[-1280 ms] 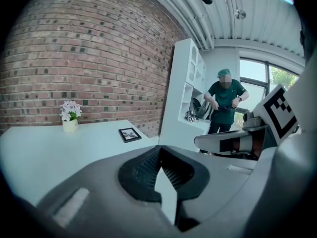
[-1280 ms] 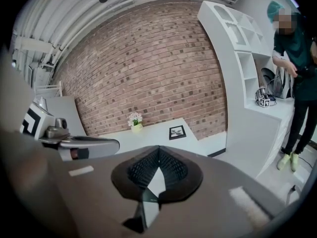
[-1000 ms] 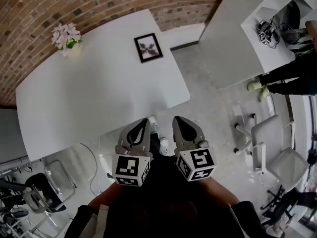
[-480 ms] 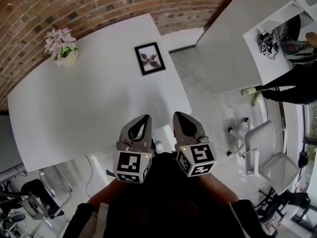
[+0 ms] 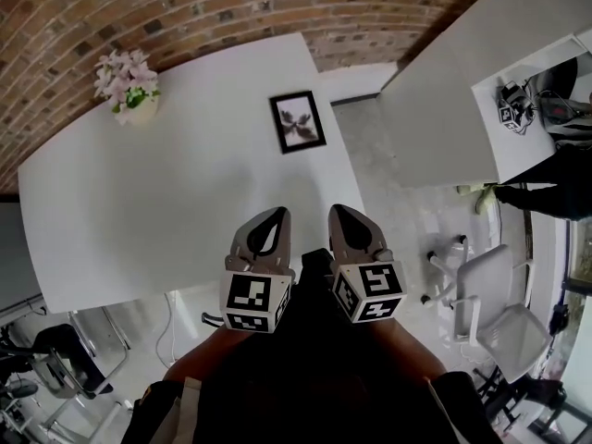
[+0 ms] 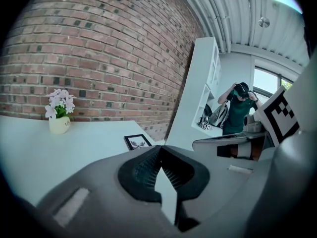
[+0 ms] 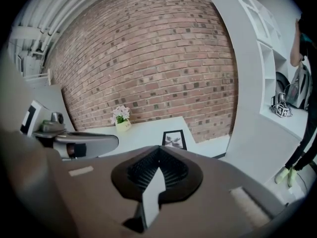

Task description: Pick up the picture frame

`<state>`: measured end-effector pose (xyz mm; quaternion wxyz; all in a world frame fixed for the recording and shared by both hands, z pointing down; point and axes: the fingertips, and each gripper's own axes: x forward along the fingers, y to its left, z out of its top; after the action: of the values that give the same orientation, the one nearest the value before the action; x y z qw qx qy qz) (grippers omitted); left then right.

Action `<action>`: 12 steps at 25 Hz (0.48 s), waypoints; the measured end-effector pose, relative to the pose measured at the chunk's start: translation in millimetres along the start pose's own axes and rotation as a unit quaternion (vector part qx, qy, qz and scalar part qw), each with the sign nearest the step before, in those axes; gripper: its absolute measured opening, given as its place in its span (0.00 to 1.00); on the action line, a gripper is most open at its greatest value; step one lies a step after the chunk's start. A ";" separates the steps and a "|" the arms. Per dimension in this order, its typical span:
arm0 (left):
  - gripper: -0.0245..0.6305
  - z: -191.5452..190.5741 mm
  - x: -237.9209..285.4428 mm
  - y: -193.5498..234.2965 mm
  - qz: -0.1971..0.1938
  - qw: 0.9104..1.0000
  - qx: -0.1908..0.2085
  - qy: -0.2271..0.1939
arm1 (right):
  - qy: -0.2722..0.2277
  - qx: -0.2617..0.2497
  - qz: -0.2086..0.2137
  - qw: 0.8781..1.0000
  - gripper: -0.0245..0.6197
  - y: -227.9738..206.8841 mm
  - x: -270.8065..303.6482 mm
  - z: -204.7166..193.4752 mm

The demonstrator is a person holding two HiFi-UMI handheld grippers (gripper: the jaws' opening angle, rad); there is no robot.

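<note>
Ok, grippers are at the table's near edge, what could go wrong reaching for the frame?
The picture frame seems to lie flat near the table's right edge: a nudge could slide it off. Left gripper and right gripper both have jaws together; unless opened first, they would only push it.

The picture frame point(image 5: 298, 121) lies flat on the surface point(image 5: 185, 192) near its far right edge. The potted flowers point(image 5: 128, 80) stand at the far left, well apart from it. A brick wall point(image 5: 185, 7) runs behind. The left tool point(image 5: 275, 214) and right tool point(image 5: 340, 210) sit side by side at the near edge. An office chair point(image 5: 490, 294) stands on the floor to the right.
</note>
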<state>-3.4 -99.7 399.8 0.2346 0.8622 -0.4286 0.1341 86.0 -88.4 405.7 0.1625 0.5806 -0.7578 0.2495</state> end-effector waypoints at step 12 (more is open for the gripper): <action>0.04 -1.9 66.2 44.4 0.059 0.997 -0.044 0.033 | 0.058 -0.019 0.026 0.998 0.04 -38.5 79.5 3.5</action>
<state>0.4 -166.7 442.8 0.2778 0.8196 -0.4759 0.1568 101.5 -161.6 452.7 0.2104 0.5422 -0.7667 0.2720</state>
